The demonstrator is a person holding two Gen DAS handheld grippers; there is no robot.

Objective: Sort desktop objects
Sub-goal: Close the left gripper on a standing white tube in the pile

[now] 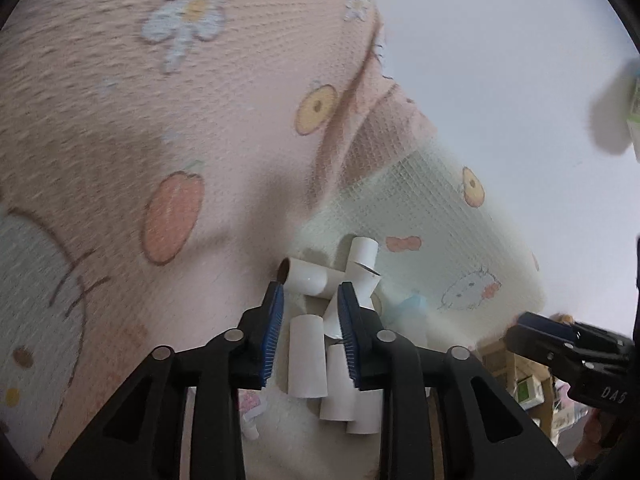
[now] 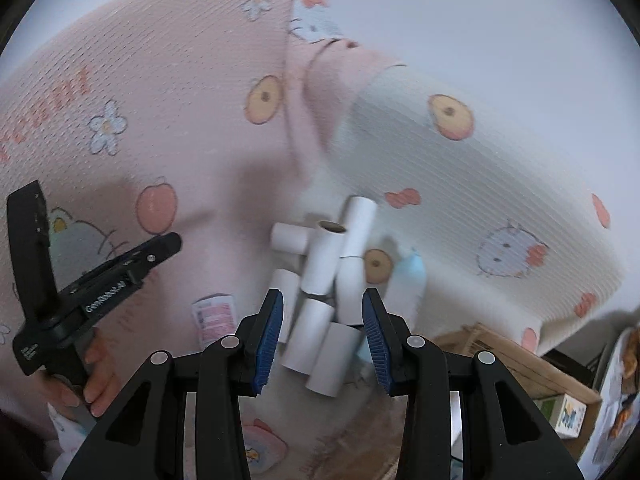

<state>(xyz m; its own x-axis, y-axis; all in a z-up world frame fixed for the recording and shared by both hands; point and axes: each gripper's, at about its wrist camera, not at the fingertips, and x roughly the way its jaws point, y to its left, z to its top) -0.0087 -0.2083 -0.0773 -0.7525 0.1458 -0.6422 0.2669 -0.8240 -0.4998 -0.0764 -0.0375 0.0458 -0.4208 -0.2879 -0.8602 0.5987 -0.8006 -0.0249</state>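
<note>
My left tool (image 1: 310,320) and right tool (image 2: 322,332) both hang parted and empty above the rolls (image 2: 320,280) piled on the cloth (image 2: 160,120), so I'd drop squarely over one roll before closing.

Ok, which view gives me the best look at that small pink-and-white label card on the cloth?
The right wrist view: the label card lies flat and unblocked, left of the white paper tubes, though its print is unreadable. In the left wrist view, only a pink sliver shows, mostly behind the left tool's fingers.
</note>
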